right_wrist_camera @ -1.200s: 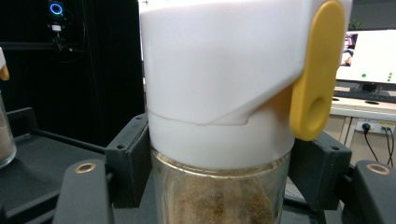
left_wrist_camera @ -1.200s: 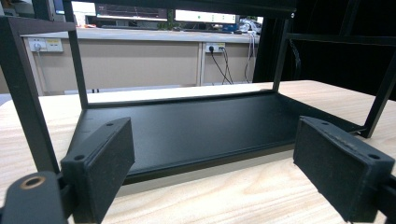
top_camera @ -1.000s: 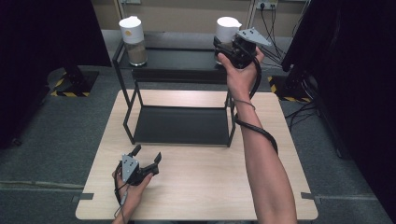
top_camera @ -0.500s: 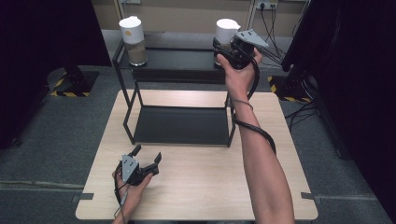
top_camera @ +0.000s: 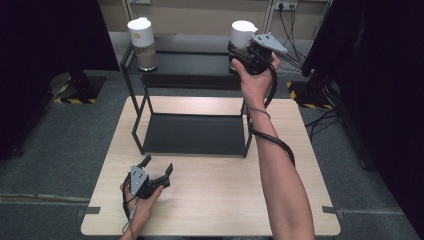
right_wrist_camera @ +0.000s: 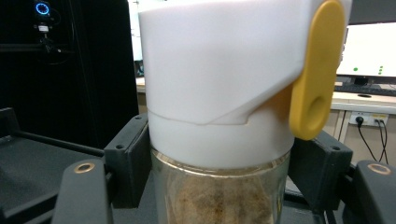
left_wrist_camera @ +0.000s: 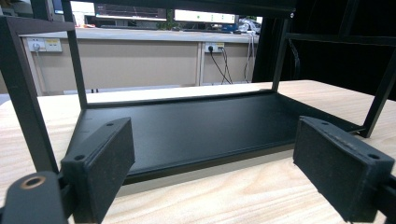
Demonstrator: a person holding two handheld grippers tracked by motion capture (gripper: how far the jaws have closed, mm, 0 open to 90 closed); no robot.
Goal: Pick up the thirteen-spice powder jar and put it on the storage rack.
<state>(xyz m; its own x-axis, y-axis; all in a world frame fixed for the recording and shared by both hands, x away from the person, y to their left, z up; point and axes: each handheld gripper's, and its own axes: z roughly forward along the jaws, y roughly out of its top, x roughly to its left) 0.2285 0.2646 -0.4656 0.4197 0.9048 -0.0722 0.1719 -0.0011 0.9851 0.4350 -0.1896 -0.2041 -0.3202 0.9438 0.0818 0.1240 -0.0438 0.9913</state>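
The black shelf stands at the frame's upper middle, and on its top level, upper right, your right gripper is clamped on the white-capped jar. Lift straight up and keep it upright. Your left gripper, jaws apart, rests at the lower left.

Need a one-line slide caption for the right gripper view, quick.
Right tongs shut on a white-lidded glass jar of brown powder, yellow tab at its side.
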